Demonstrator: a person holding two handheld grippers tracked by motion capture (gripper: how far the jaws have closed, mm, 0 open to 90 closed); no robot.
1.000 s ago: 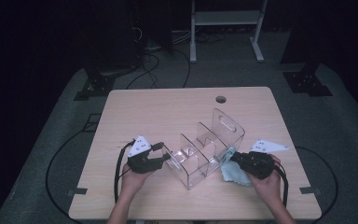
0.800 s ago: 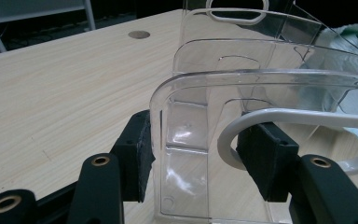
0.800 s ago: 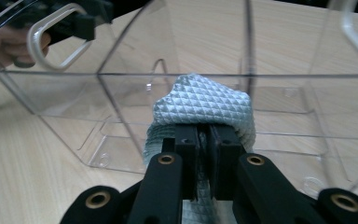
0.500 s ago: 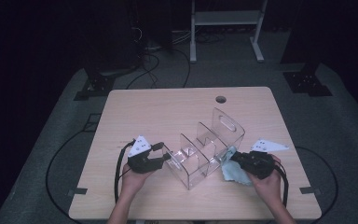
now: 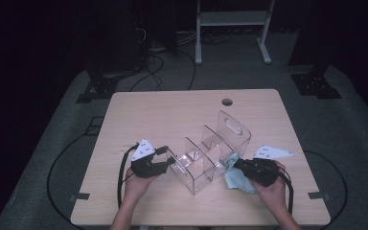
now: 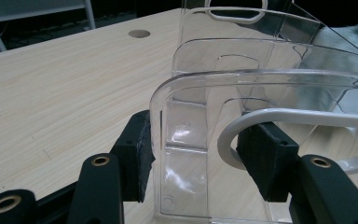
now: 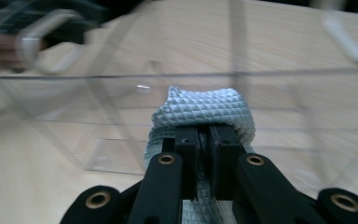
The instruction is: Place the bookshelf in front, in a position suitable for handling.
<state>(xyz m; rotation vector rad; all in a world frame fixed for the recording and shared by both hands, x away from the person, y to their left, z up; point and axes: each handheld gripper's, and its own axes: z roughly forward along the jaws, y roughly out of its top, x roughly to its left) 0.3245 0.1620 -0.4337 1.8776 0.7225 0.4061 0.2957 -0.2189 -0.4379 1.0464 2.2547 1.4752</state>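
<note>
A clear acrylic organiser [image 5: 211, 153] with upright dividers stands on the wooden table [image 5: 172, 115]. My left gripper [image 5: 168, 155] is at its near-left end. In the left gripper view, the left gripper [image 6: 200, 158] has its jaws wide apart around the corner of the end panel [image 6: 261, 88], with the left pad [image 6: 137, 154] against the panel's edge. My right gripper [image 5: 237, 164] is at the organiser's right side, shut on a light blue quilted cloth [image 5: 235, 179]. In the right gripper view the cloth [image 7: 200, 109] bulges over the right gripper [image 7: 209, 135] and presses on the clear wall [image 7: 98, 102].
A round cable hole [image 5: 227, 102] sits near the table's far edge. The far half of the table is bare wood. Beyond it stand a white shelf frame [image 5: 230, 19] and black cables [image 5: 148, 72] on the dark floor.
</note>
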